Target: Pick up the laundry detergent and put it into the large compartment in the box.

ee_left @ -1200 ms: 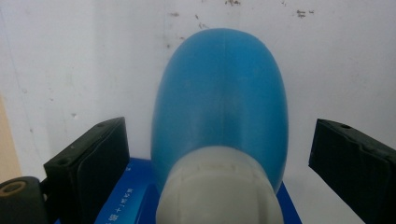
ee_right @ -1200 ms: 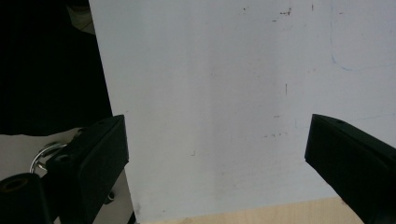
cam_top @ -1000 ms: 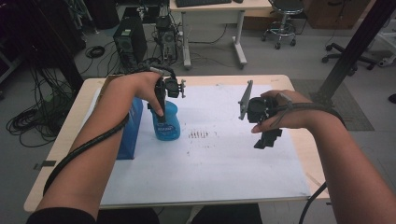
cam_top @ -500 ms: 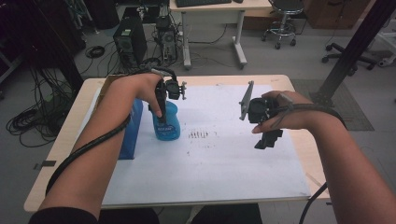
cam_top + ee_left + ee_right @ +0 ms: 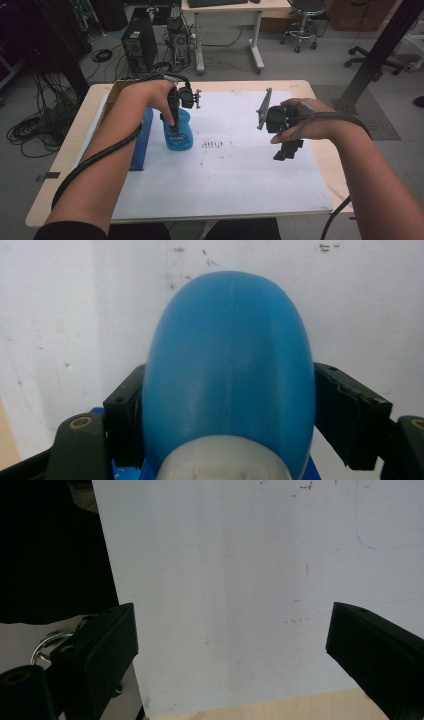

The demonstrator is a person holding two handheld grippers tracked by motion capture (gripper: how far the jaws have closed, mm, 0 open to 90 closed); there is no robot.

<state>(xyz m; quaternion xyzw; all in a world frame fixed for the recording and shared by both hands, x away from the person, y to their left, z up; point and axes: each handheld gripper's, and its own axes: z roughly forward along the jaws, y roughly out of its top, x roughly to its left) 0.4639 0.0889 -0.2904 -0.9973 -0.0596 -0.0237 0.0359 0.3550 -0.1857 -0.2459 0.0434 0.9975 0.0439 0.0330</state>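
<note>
A blue bottle [image 5: 178,131] is seen standing upright on the white sheet [image 5: 240,175] that covers most of the table [image 5: 75,150], toward its left side. It is clamped by the left gripper [image 5: 172,120], which is brought down on it from above by the left hand [image 5: 155,95]. In the left gripper view the bottle [image 5: 227,375] is pressed on both sides by the black jaws, and a pale cap or neck is visible at its near end. A flat blue box [image 5: 141,140] is set just beside the bottle, on its left, and a brown cardboard piece [image 5: 112,95] is partly covered by the left forearm.

The right gripper [image 5: 287,150] is held above the right half of the sheet by the right hand [image 5: 300,125], well apart from the bottle. Its jaws are spread wide with nothing between them, as shown in the right gripper view, where bare sheet [image 5: 235,595] and a strip of table edge [image 5: 300,707] are seen between them. A patch of small dark marks [image 5: 214,144] is printed on the sheet between the two grippers.
</note>
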